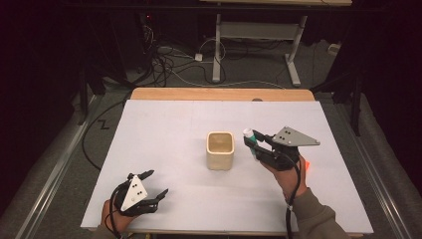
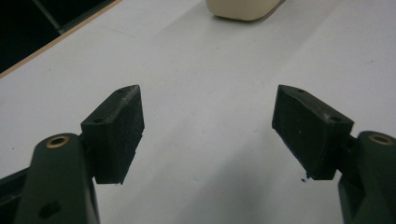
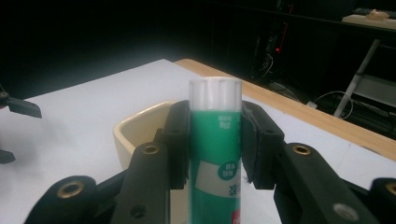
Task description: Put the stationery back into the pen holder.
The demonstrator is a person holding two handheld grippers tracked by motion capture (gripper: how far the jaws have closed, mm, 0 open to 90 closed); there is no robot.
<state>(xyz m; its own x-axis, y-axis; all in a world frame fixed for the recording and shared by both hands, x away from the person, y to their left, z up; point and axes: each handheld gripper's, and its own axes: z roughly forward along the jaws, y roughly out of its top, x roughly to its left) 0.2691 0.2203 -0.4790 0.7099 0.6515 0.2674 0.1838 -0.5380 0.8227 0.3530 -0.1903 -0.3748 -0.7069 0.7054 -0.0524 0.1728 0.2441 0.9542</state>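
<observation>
Landmark: the cream cup point(image 1: 220, 150) stands near the middle of my desk point(image 1: 164, 124), and everything below is placed from it.
Right tool: my right tool point(image 1: 250, 144) is clenched on a green glue stick point(image 1: 253, 142), just to the right of the cup and raised off the desk.
Glue stick: upright between the pads in the right gripper view point(image 3: 215, 149), white cap on top, the cup's rim just behind it.
Left tool: my left tool point(image 1: 157, 185) is released, its pads spread wide with nothing between them, well to the left of the cup and nearer to me.
Done: I judge the pick-up finished, since the stick is lifted and close to the cup.
Left: carrying it over the cup's mouth and letting it drop in.
Hard to make out: the cup's inside is shadowed, the stick's lower end is cut off, and its label is too small to read.
</observation>
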